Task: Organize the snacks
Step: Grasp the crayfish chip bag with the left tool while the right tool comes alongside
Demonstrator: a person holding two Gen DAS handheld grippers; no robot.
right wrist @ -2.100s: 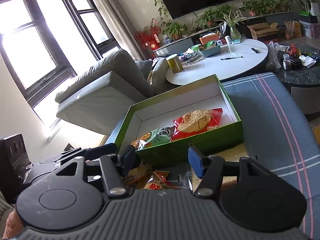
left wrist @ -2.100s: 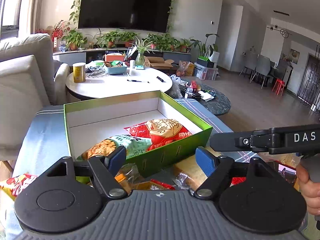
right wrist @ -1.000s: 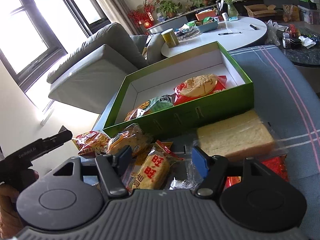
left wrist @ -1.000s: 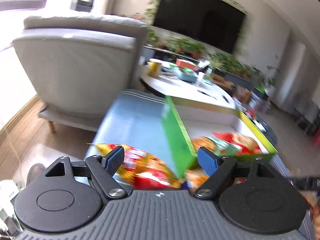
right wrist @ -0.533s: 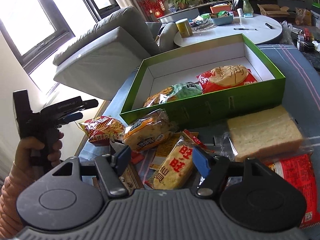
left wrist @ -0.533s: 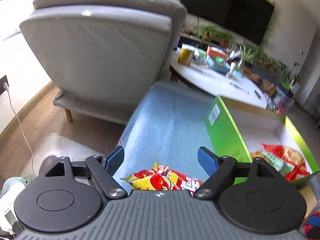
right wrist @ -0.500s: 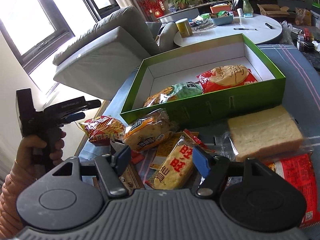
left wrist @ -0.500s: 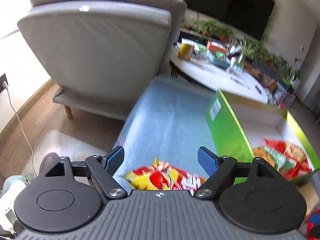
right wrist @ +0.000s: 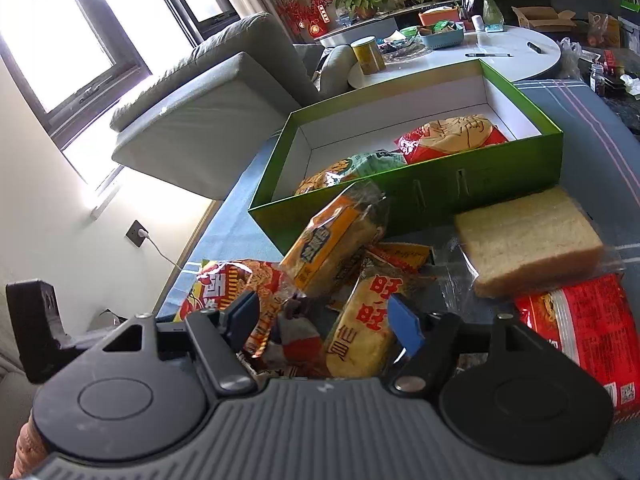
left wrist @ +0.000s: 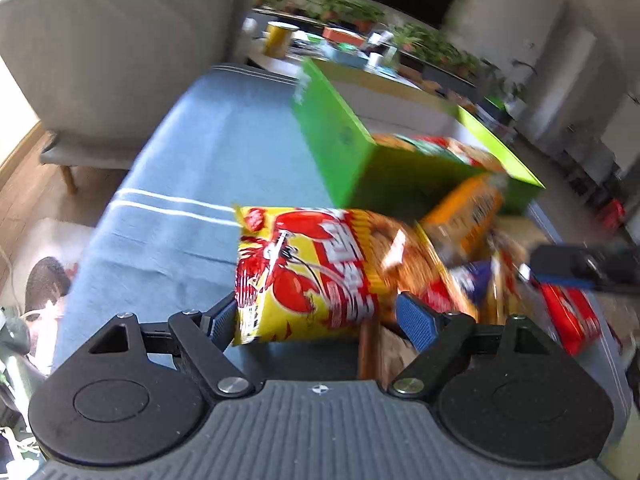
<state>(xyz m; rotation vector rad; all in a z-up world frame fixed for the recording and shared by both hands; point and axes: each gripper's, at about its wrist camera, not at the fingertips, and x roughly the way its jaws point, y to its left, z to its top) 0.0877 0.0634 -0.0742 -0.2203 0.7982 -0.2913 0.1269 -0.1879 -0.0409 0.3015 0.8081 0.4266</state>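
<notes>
Left gripper [left wrist: 316,318] jaws wide, straddling the yellow-red lobster snack bag [left wrist: 308,272] (crinkly, glossy), pads not pressing; bag lies on blue cloth [left wrist: 192,184] beside green box [right wrist: 440,188]. Right gripper [right wrist: 324,320] jaws opening over yellow rice-cracker pack [right wrist: 360,320], not gripping.

- The left tool [left wrist: 316,322] is dropping over the lobster-print snack bag [left wrist: 304,276], which is now lying between its wide-apart fingers at 12 o'clock; a moment ago only the bag's top edge was showing.
- The right tool [right wrist: 326,316] is nearing the snack pile, its jaws opening above the yellow rice-cracker pack [right wrist: 362,320].
</notes>
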